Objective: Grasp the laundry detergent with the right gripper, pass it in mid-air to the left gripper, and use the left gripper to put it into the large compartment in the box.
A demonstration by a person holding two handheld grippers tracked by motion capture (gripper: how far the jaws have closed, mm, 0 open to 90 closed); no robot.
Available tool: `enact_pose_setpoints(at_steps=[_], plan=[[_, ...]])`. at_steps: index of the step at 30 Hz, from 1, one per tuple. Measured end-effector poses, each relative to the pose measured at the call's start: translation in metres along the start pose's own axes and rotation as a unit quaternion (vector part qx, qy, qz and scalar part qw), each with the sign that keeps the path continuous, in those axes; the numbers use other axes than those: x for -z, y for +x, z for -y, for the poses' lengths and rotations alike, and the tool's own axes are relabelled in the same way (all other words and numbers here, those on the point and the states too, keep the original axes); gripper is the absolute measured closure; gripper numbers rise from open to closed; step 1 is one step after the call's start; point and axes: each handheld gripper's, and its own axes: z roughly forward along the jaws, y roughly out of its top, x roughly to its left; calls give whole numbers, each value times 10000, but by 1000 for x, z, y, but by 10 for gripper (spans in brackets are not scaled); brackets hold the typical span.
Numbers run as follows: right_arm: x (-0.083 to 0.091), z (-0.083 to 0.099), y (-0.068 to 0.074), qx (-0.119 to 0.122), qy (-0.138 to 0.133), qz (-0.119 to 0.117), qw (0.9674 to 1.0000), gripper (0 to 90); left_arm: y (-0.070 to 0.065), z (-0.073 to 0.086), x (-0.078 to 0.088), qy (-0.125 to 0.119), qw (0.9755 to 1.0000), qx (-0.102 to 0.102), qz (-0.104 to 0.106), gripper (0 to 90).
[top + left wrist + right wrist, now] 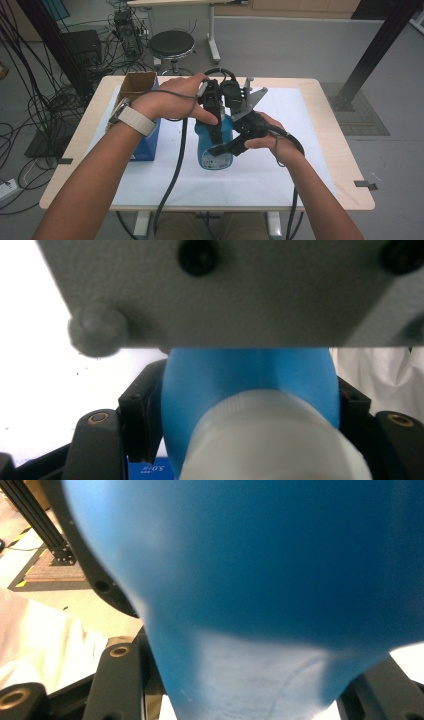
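Observation:
A blue bottle with a white cap stands upright at the middle of the white mat. My left gripper comes down on it from above. In the left gripper view its black jaws sit against both sides of the blue shoulder just behind the cap. My right gripper reaches in from the right and is shut on the bottle's body, which bulges between its jaws. A grey plate on the right gripper hangs close above the bottle in the left gripper view.
An open cardboard box stands at the table's back left, with a blue carton just in front of it. A round stool, black frame posts and several cables lie beyond the table. Both gripper cables trail off the front edge.

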Motion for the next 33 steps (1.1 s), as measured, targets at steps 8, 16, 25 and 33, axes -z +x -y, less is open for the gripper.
enact_pose_setpoints(at_steps=[8,16,25,33], plan=[[0,0,0,-17,4,-15,10000,438,-1,0,-1,-10,10000,-18,42,369],[-1,0,-1,9,12,-36,10000,438,-1,1,-2,1,10000,-24,42,372],[-2,0,-1,6,4,-52,10000,438,0,3,-2,-55,10000,-17,66,373],[-4,1,-1,4,25,-59,10000,437,1,5,-4,-66,9999,-16,105,372]])
